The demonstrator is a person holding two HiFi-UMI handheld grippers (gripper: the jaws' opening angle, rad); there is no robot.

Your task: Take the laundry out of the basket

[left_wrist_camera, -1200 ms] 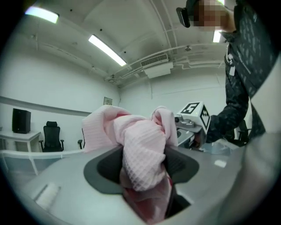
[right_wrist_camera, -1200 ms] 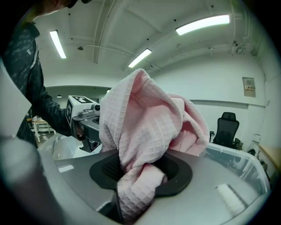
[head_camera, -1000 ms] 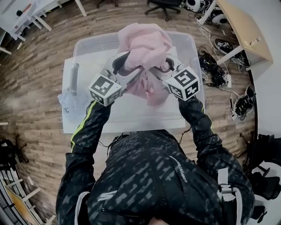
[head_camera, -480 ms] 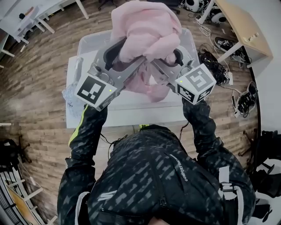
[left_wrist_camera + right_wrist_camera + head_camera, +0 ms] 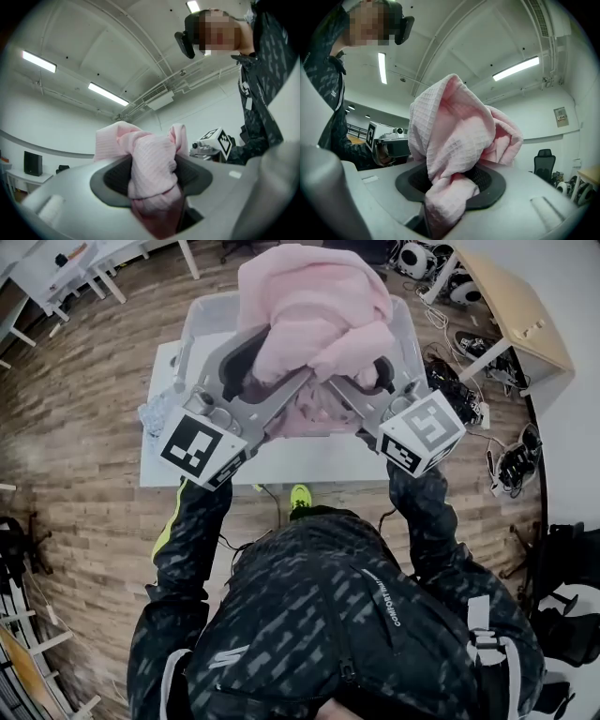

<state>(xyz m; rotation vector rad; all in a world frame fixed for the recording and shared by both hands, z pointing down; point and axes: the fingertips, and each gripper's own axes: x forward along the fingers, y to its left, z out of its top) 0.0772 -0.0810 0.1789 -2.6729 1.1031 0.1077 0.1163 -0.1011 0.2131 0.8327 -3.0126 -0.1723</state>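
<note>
Looks like a lab-style office: wood-plank floor [image 5: 84, 427], white desks [image 5: 42, 273] at the edge, cables [image 5: 452, 381] heaped beside a wooden desk [image 5: 516, 296], black office chair [image 5: 544, 165], monitor [image 5: 32, 163], strip lights [image 5: 107, 93] and bare pipework [image 5: 187, 77] overhead.

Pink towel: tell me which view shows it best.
The head view: it shows nearly the whole pink towel bunched above the clear basket. The left gripper view shows only the fold clamped in the left gripper; the right gripper view shows a bigger bunch clamped in the right gripper.
</note>
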